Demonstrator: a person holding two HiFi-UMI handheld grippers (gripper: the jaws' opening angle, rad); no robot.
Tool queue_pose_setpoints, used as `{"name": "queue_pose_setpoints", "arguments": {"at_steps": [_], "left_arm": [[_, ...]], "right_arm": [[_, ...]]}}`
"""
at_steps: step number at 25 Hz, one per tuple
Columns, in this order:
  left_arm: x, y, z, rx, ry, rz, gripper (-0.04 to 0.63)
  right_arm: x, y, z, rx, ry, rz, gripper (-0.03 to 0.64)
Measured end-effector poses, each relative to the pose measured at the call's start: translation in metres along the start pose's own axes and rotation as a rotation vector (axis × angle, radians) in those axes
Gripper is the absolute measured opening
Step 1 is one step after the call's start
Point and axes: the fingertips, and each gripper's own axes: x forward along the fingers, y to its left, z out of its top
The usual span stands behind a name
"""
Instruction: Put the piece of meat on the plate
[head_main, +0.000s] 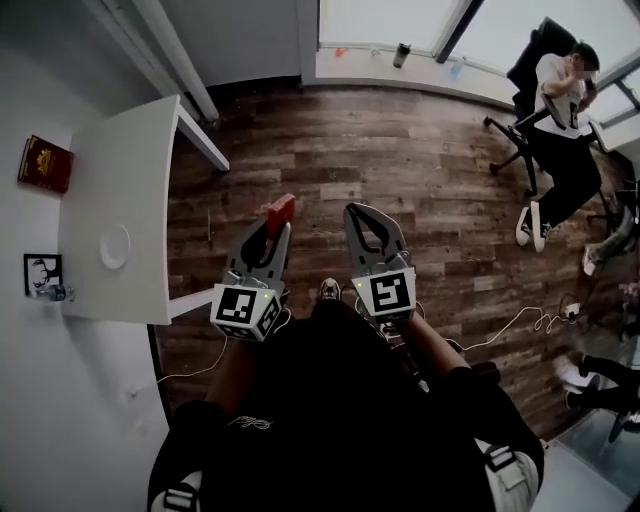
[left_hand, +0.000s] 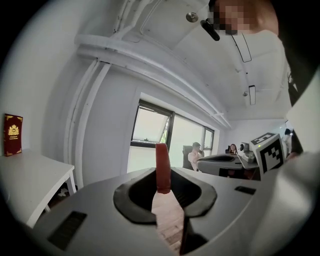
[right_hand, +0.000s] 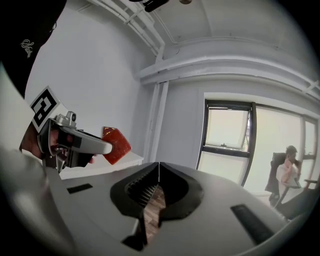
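Left gripper (head_main: 272, 225) clamped the piece of meat (head_main: 280, 208) (plate (head_main: 114, 246) well apart on the desk (head_main: 130, 160)); right gripper (head_main: 362, 214) was pressed together, empty

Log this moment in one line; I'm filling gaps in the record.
left gripper: jaws shut on piece of meat | right gripper: jaws shut, empty | plate: bare, on white table | placing: not yet done

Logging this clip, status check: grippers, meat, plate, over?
Left gripper shut on piece of meat, above floor. Right gripper shut, empty. Plate bare on white table, nothing between.
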Motion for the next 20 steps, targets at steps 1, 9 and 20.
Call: {"name": "queue_pose_setpoints", "arguments": {"at_steps": [1,9,20], "left_arm": [[0.002,0.001,-0.001,-0.001,0.002,0.013,0.083],[0.009,0.01,-0.012,-0.023,0.038,0.098,0.083],[0.039,0.063,-0.016,-0.066,0.056,0.118,0.083]], "right_arm": [[0.001,-0.003,-0.004,0.008,0.004,0.011,0.023],[0.023,-0.005,-0.013,0.036,-0.01,0.138,0.023],[0.089,0.002,-0.015,0.015,0.031,0.193,0.023]]}}
